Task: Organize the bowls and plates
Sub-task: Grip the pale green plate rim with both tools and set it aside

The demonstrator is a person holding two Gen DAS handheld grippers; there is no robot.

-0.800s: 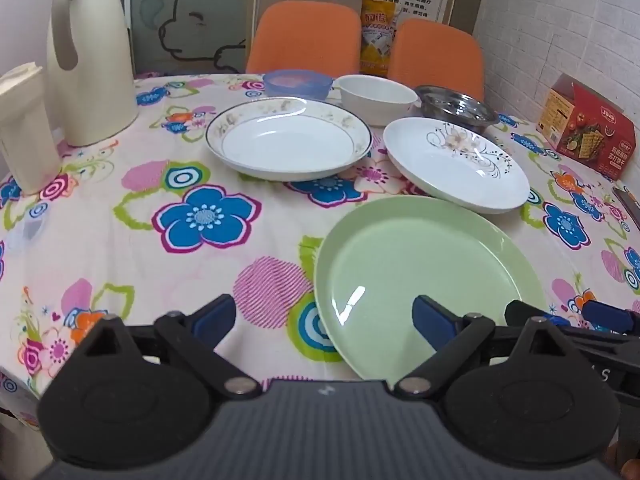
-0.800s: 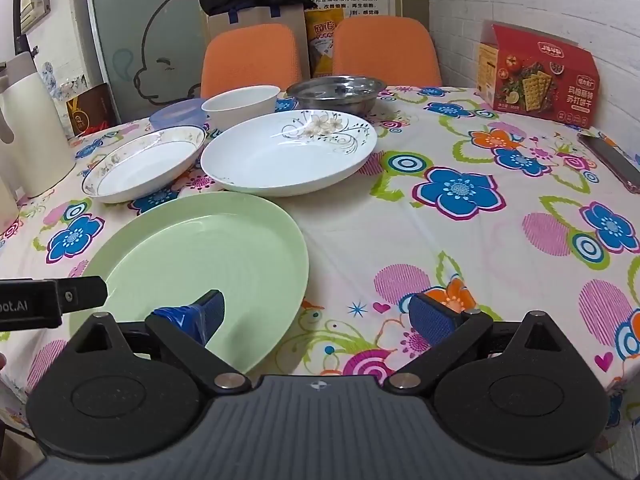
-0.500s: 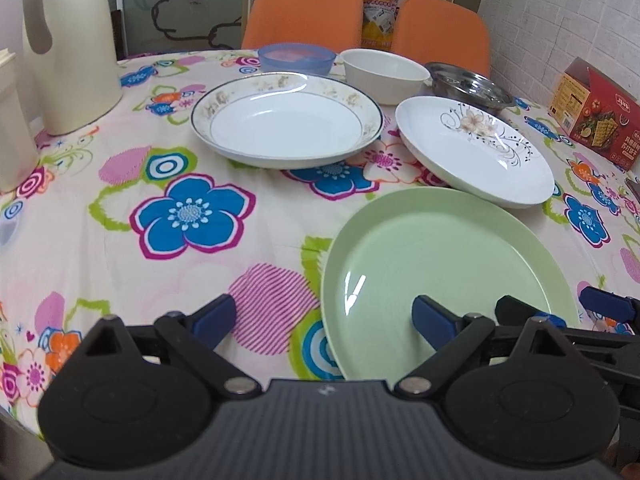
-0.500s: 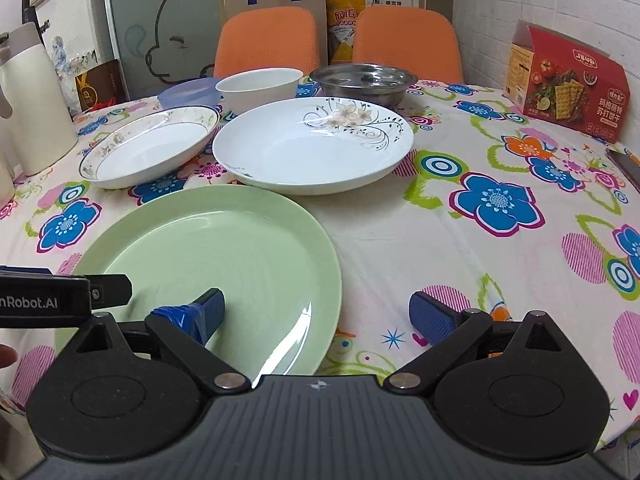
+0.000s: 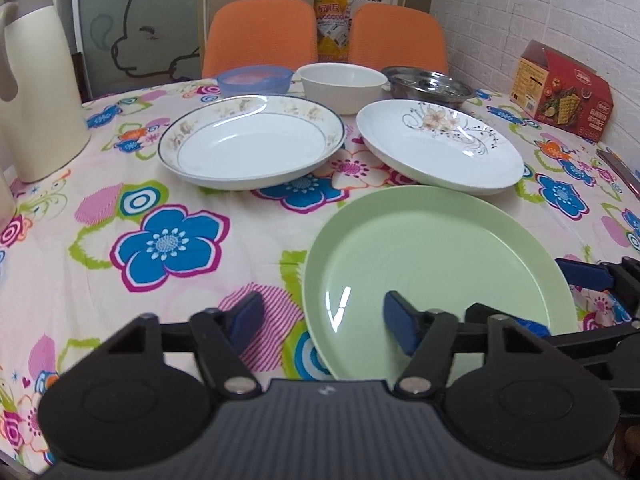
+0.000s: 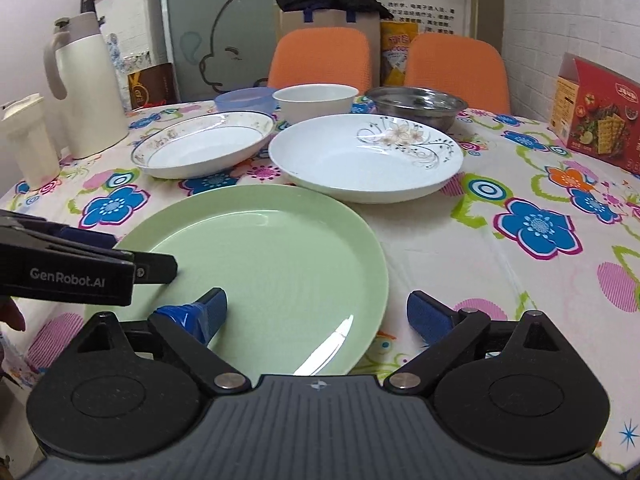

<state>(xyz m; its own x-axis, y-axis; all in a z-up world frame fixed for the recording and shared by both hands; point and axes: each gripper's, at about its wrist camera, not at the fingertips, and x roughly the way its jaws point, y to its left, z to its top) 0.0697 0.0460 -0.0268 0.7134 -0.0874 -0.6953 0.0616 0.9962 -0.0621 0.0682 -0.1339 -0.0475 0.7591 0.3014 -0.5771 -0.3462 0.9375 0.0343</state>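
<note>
A large green plate (image 5: 432,272) (image 6: 260,256) lies flat on the flowered tablecloth near the front edge. My left gripper (image 5: 324,320) is open, and the plate's left rim runs between its fingers. My right gripper (image 6: 318,314) is open, its fingers on either side of the plate's right rim. Behind the green plate sit a gold-rimmed plate (image 5: 252,144) (image 6: 204,144) and a white floral plate (image 5: 436,148) (image 6: 368,156). Further back stand a blue bowl (image 5: 254,80), a white bowl (image 5: 342,86) and a steel bowl (image 5: 428,86).
A cream thermos jug (image 5: 36,92) (image 6: 86,84) and a white container (image 6: 28,140) stand at the table's left. A red cracker box (image 5: 564,96) sits at the right by the brick wall. Two orange chairs (image 6: 324,60) stand behind the table.
Both grippers have moved forward along the green plate's sides. The left gripper's fingers have drawn closer together; the right gripper's gap is about the same.
</note>
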